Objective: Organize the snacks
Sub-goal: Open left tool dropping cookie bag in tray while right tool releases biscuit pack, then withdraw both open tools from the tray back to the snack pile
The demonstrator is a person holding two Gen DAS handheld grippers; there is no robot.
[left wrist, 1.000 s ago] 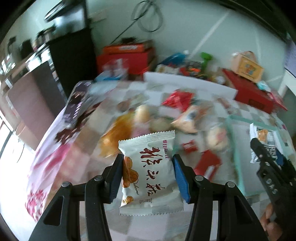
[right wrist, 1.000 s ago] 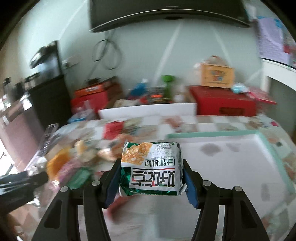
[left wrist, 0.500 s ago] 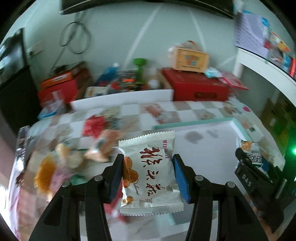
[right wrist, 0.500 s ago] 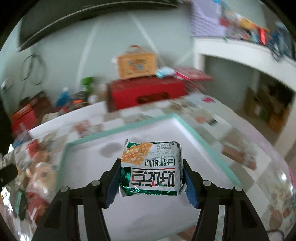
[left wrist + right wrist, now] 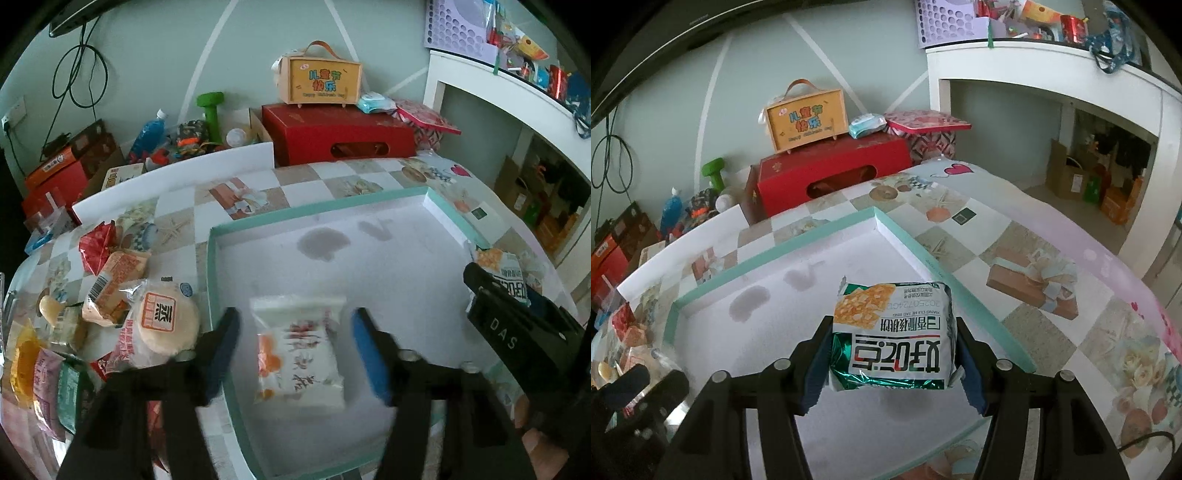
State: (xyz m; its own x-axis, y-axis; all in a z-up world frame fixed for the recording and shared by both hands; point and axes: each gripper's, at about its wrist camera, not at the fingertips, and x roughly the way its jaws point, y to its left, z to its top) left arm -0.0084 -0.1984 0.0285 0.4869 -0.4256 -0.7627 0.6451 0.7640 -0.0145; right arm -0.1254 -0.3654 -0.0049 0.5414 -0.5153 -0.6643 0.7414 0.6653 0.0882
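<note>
Tray [image 5: 218, 280]: white packet [image 5: 299, 354] apparently just dropped in, blurred; left gripper [image 5: 295, 350] jaws just opened, apart from it; right gripper [image 5: 892, 354] clamps green packet [image 5: 892, 332]; snack pile [image 5: 110, 306] remains.

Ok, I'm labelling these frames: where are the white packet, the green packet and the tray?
White packet [image 5: 299, 354]: left wrist view, middle of its printed face.
Green packet [image 5: 892, 338]: right wrist view, middle of its front.
Tray [image 5: 211, 273]: left wrist view, its teal left rim.

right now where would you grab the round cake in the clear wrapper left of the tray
Grip the round cake across its two rounded edges, coming from above. It lies face up on top of the heap of other snacks, beside the tray wall, so its sides are probably crowded while the top is free. A light squeeze seems wise.
</note>
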